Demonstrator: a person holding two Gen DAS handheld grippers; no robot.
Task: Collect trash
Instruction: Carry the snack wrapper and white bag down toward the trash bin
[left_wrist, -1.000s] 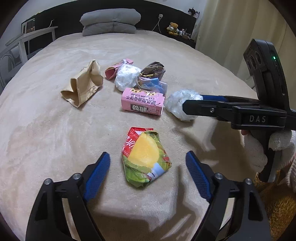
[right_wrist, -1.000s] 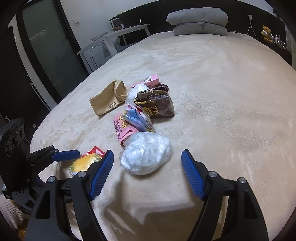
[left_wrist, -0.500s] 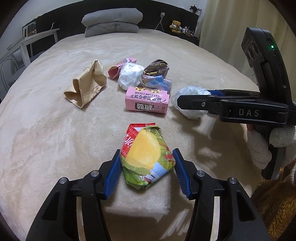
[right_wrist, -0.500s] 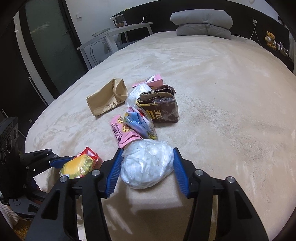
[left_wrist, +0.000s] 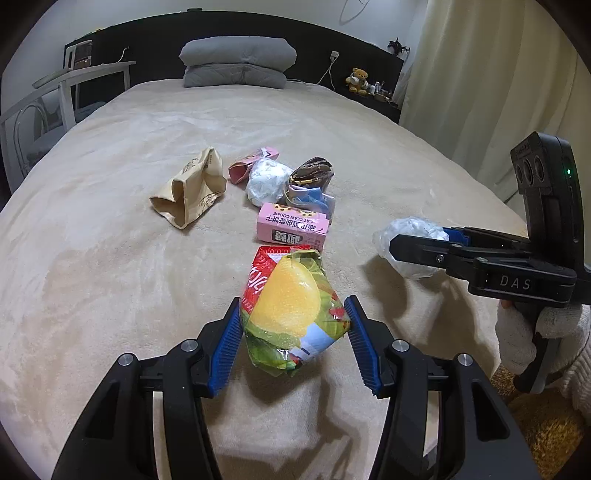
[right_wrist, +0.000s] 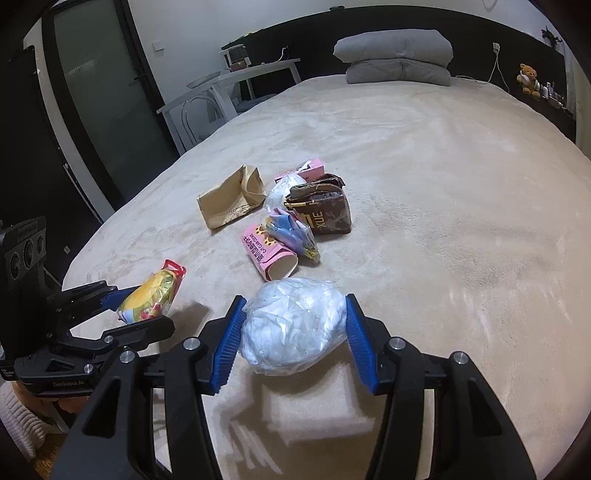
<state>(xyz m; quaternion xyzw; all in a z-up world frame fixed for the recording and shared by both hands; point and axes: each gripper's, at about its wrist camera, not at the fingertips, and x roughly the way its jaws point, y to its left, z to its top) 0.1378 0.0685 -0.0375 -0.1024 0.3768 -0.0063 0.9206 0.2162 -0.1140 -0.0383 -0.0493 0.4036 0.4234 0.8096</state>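
My left gripper (left_wrist: 291, 339) is shut on a crumpled snack wrapper (left_wrist: 291, 310) printed with a yellow fruit, and holds it a little above the beige bed (left_wrist: 110, 277). The wrapper (right_wrist: 153, 295) and the left gripper (right_wrist: 122, 306) show at the left of the right wrist view. My right gripper (right_wrist: 291, 339) is shut on a crumpled white plastic bag (right_wrist: 291, 328), also lifted off the bed. From the left wrist view the bag (left_wrist: 406, 247) sits in the right gripper (left_wrist: 424, 243) at the right, held by a gloved hand (left_wrist: 524, 332).
More trash lies mid-bed: a pink cookie box (left_wrist: 291, 229), a tan paper bag (left_wrist: 192, 192), another white plastic ball (left_wrist: 267, 181), a brown package (right_wrist: 321, 210), a blue-pink wrapper (right_wrist: 291, 232). Grey pillows (left_wrist: 236, 62) lie at the headboard. A white table (right_wrist: 229, 88) stands left of the bed.
Both grippers closed from open onto their items, the left on the fruit wrapper and the right on the white bag. Both then rose with the items off the bed.
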